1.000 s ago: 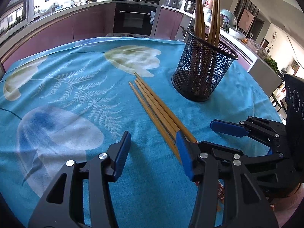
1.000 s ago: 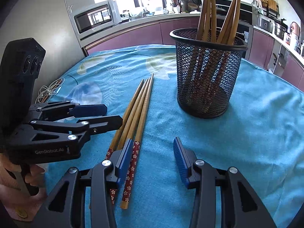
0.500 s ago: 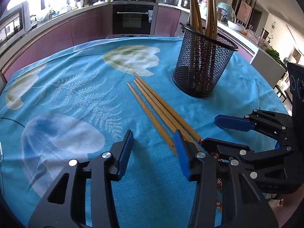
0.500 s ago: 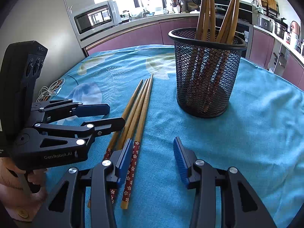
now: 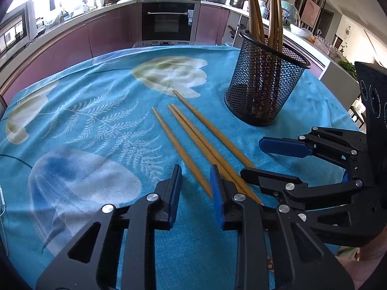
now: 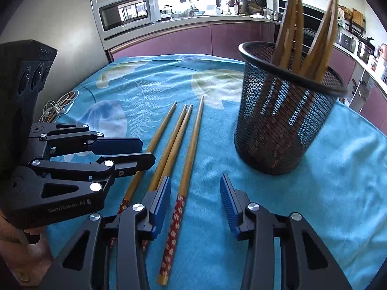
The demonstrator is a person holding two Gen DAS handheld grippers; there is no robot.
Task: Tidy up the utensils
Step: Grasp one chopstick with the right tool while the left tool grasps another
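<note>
left gripper [image 5: 195, 183] narrow, just been closing, leftmost chopstick between pads, unpinched, four loose bamboo chopsticks [image 6: 169, 145] flat on blue floral tablecloth [image 6: 338, 193], right gripper [image 6: 195, 199] half-open astride one, black mesh cup [image 6: 280, 120] upright with chopsticks, bare cloth far right

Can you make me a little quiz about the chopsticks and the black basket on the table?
1. How many loose chopsticks lie flat on the blue tablecloth?
2. True or false: the black mesh holder has tipped over on its side.
3. What do the thick ends of the loose chopsticks look like? A: plain green. B: red with little flowers. C: black and white stripes.

Key
1. Four.
2. False: it stands upright, with standing chopsticks poking out of the top.
3. B.
</note>
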